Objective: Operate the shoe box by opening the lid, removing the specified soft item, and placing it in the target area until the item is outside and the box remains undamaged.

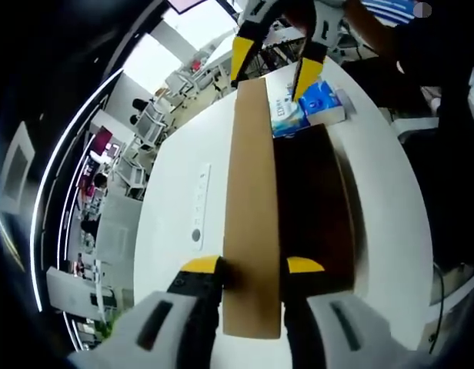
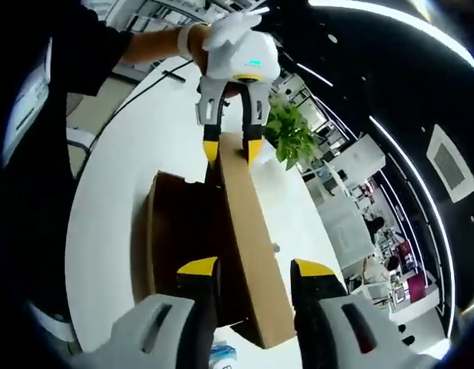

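- While raised on edge over the open shoe box (image 1: pixel 318 207) on the white table (image 1: pixel 175 223), lid (image 1: pixel 252 207) pinched at near end by left gripper (image 1: pixel 252 267), fingers clamped on cardboard;
- Far end likewise clamped by right gripper (image 2: pixel 256 269);
- Opening nearly done; soft item unseen in dark interior; removal and placing left.

Bright overhead ceiling strips light both views evenly; fisheye bending at edges, box interior in shadow.

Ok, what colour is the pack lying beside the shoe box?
Blue and white pack, clearest in the left gripper view, beside the brown shoe box.
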`<state>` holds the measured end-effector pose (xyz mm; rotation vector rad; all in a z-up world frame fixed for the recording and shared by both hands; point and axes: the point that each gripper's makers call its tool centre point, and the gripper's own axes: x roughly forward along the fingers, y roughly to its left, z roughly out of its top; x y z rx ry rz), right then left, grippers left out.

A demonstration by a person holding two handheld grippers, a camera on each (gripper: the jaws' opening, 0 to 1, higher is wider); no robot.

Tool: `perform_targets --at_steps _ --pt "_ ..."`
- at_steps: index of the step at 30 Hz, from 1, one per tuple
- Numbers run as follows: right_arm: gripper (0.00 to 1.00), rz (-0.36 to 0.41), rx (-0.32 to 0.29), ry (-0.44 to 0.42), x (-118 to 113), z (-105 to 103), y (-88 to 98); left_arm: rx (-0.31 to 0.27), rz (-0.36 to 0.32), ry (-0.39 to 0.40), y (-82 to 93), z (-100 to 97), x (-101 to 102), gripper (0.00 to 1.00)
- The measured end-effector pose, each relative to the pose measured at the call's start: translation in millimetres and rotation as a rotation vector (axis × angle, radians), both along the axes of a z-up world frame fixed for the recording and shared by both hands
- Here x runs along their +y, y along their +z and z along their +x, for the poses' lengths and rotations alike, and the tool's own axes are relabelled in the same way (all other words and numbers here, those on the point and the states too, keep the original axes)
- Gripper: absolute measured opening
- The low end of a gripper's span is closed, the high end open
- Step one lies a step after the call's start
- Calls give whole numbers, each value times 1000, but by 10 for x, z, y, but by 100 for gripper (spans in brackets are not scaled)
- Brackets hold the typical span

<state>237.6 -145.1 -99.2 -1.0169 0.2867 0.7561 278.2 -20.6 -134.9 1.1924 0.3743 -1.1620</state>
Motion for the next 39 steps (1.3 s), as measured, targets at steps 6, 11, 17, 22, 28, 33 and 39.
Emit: perform_targets --at_steps 6,11,17,22,28,33,39 --pt "35 -60 -6 5 76 140 -24 -13 1 -6 -17 0 4 31" --pt "36 -82 16 20 150 168 -75 -13 -3 -6 -9 4 -9 31" --pt "38 -85 84 10 132 235 -180 -17 2 -9 -32 -36 -21 31" --pt "31 -117 94 12 125 238 -253 -21 7 -10 -39 -51 -29 31" --pt "28 -147 101 18 111 266 -316 -23 11 -11 -40 -46 -29 31" --pt "28 -149 97 24 115 267 -316 -29 14 -8 -45 -46 -31 31" --pt "28 -154 89 26 114 278 -312 -38 21 -8 -77 -27 -67 31"
